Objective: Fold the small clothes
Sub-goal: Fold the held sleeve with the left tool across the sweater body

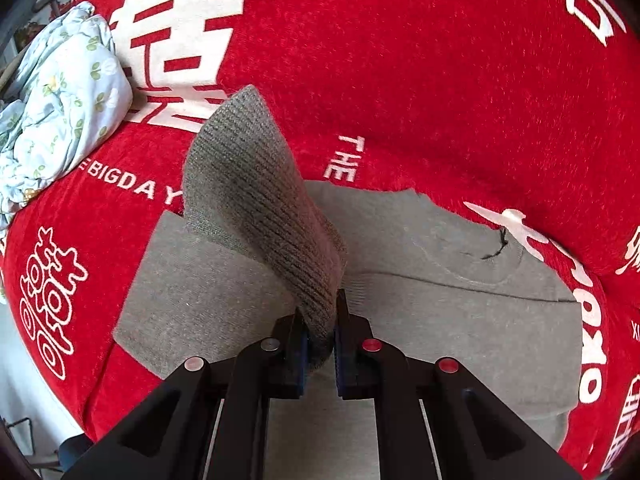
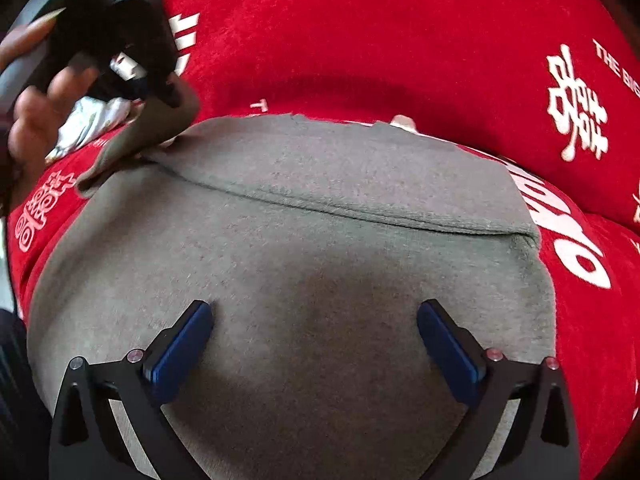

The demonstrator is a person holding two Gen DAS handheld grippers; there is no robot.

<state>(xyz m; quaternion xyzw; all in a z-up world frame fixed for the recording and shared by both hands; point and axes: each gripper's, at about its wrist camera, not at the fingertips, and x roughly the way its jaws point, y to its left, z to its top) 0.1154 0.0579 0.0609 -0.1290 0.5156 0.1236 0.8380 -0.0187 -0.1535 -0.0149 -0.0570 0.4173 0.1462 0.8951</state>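
A: Grey sweater (image 1: 440, 264): matt knit cloth, fine and slightly fuzzy on the flat body. Its lifted sleeve (image 1: 256, 200) shows a coarser ribbed knit.

B: Red blanket (image 1: 440, 80) beneath?

A: Plush, fleecy pile, matt, with white printed lettering. Floral bundle (image 1: 60, 112) at its left edge: thin, smooth, crumpled cotton-like cloth.

B: Right gripper (image 2: 314, 344)?

A: Matt black plastic frame, blue rubbery-looking pads (image 2: 182, 348), small shiny metal-looking fasteners.

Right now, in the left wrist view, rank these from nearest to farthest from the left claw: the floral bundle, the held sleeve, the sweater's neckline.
1. Sleeve: pinched in the left claw.
2. Neckline: up and right, on the flat sweater.
3. Floral bundle: far upper left, on the red blanket.
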